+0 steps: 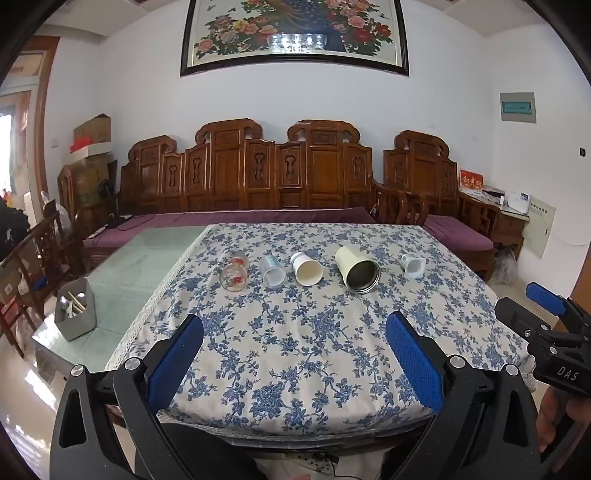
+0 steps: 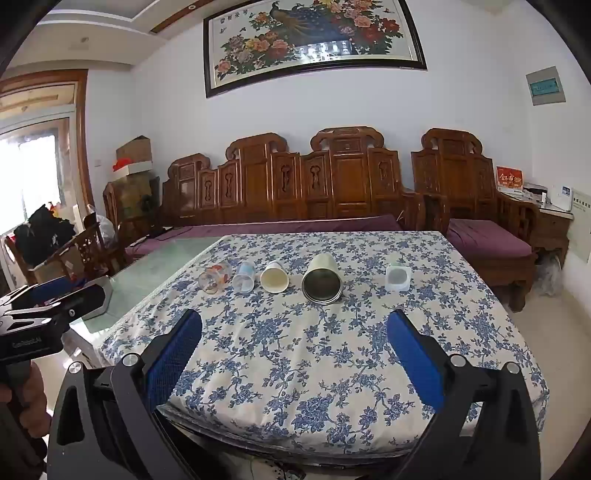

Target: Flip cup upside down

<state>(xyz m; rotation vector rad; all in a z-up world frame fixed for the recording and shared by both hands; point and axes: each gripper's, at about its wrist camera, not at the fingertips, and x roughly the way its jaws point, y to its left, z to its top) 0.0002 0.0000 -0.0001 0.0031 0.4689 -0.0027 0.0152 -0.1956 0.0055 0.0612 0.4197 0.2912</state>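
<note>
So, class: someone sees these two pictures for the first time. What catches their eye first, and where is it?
A row of five cups lies tipped on its side across the blue-flowered tablecloth, the big cream tumbler with its dark inside standing out right of centre. Behind the table runs a carved wooden bench, with a large peony painting above it.

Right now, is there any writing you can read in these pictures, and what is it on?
"DAS": white letters on the black body of the right gripper, seen from the left wrist view.
Left gripper: pale lettering on its body, too blurred to read.
Red box on the side cabinet: gold characters, too small to read.
Peacock painting: characters at its top left, too small to read.
Wall panel: green label, unreadable.
The cups show no readable text.
</note>
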